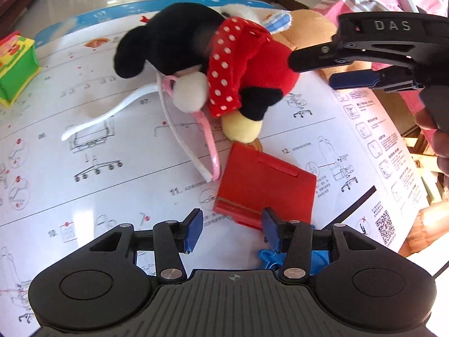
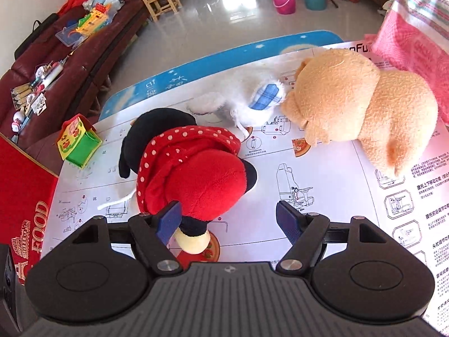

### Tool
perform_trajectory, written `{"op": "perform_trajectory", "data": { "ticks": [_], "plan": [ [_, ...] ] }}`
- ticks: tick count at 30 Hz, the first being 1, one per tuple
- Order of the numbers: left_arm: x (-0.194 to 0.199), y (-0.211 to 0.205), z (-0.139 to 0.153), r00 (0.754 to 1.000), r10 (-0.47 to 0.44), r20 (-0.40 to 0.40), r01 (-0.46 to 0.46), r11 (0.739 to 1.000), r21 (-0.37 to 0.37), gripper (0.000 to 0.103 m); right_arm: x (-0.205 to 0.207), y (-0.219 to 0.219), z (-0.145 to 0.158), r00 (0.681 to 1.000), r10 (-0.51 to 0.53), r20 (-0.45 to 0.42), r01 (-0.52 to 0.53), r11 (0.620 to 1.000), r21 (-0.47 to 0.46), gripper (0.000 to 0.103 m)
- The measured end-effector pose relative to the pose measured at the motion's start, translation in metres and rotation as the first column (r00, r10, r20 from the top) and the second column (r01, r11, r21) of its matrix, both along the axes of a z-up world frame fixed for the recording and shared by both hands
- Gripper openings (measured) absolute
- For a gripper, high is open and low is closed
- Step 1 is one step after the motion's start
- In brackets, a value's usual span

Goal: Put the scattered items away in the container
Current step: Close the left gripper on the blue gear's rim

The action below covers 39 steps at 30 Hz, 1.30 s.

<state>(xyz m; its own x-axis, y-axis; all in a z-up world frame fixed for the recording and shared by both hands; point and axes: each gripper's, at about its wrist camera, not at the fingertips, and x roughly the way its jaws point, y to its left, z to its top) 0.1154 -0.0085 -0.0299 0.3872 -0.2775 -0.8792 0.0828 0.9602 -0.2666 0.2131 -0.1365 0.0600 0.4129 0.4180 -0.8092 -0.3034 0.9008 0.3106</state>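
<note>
A mouse plush [image 1: 224, 64] in a red polka-dot dress lies on a large white instruction sheet [image 1: 84, 154]. A flat red block [image 1: 266, 185] rests just in front of the plush's yellow foot. My left gripper [image 1: 232, 230] is open low over the sheet, its right pad at the block's near edge and nothing pinched. My right gripper [image 2: 228, 219] is open over the mouse plush [image 2: 190, 174], with its left pad against the red dress and its right pad clear. In the left wrist view the right gripper [image 1: 311, 72] hovers at the upper right, beside the plush.
A tan plush [image 2: 364, 118] and a white plush [image 2: 252, 104] lie at the sheet's far side. A green and yellow toy house [image 2: 78, 146] stands at its left edge, a red FOOD box [image 2: 25, 196] beyond. A pink blanket [image 2: 415, 22] bounds the right. White and pink straps [image 1: 196, 151] trail from the mouse.
</note>
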Motion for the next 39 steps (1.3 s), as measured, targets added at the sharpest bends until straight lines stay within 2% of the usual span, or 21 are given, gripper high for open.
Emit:
{"op": "perform_trajectory", "data": {
  "ticks": [3,6,8,11,15,18,21,25,27,30,35,39],
  "plan": [
    [-0.010,0.029,0.010,0.997,0.075,0.018,-0.075,0.997,0.002,0.062,-0.011,0.004,0.014,0.998,0.008,0.056,-0.010,1.000,0.025,0.074],
    [-0.016,0.054,0.017,0.988,0.150,0.034,-0.151,0.988,0.018,0.063,-0.021,0.012,0.022,0.996,0.050,0.070,-0.054,0.997,0.059,0.073],
    [-0.017,0.058,0.020,0.987,0.155,0.035,-0.156,0.987,0.034,0.063,-0.028,0.020,0.022,0.994,0.084,0.068,-0.087,0.995,0.046,0.073],
    [-0.021,0.046,0.021,0.992,0.120,0.043,-0.123,0.990,0.071,0.064,-0.041,0.025,0.019,0.991,0.117,0.061,-0.117,0.993,0.009,0.072],
    [-0.043,0.004,0.013,0.999,-0.028,0.029,0.025,0.993,0.119,0.068,-0.060,0.014,0.005,0.993,0.119,0.023,-0.118,0.992,-0.040,0.072],
    [-0.057,-0.028,0.002,0.992,-0.124,0.020,0.118,0.978,0.173,0.072,-0.074,-0.001,-0.013,0.995,0.102,-0.023,-0.103,0.992,-0.075,0.072],
    [-0.067,-0.052,-0.011,0.986,-0.169,0.002,0.164,0.961,0.224,0.071,-0.086,-0.014,-0.028,0.995,0.081,-0.058,-0.086,0.992,-0.090,0.072],
    [-0.077,-0.059,-0.015,0.985,-0.168,0.046,0.142,0.930,0.340,0.082,-0.098,-0.025,-0.041,0.993,0.067,-0.096,-0.076,0.992,-0.096,0.072],
    [-0.077,-0.051,-0.016,0.987,-0.149,0.052,0.120,0.923,0.365,0.086,-0.103,-0.027,-0.046,0.991,0.071,-0.112,-0.083,0.991,-0.105,0.072],
    [-0.072,-0.034,-0.016,0.995,-0.092,0.044,0.068,0.921,0.383,0.086,-0.110,-0.024,-0.052,0.986,0.095,-0.140,-0.110,0.989,-0.103,0.072],
    [-0.068,-0.002,-0.019,0.999,0.006,0.034,-0.016,0.956,0.294,0.086,-0.125,-0.006,-0.061,0.969,0.175,-0.173,-0.192,0.978,-0.085,0.072],
    [-0.069,0.017,-0.023,0.998,0.061,0.020,-0.064,0.972,0.224,0.086,-0.135,0.007,-0.067,0.952,0.235,-0.197,-0.248,0.968,-0.042,0.072]
  ]
}}
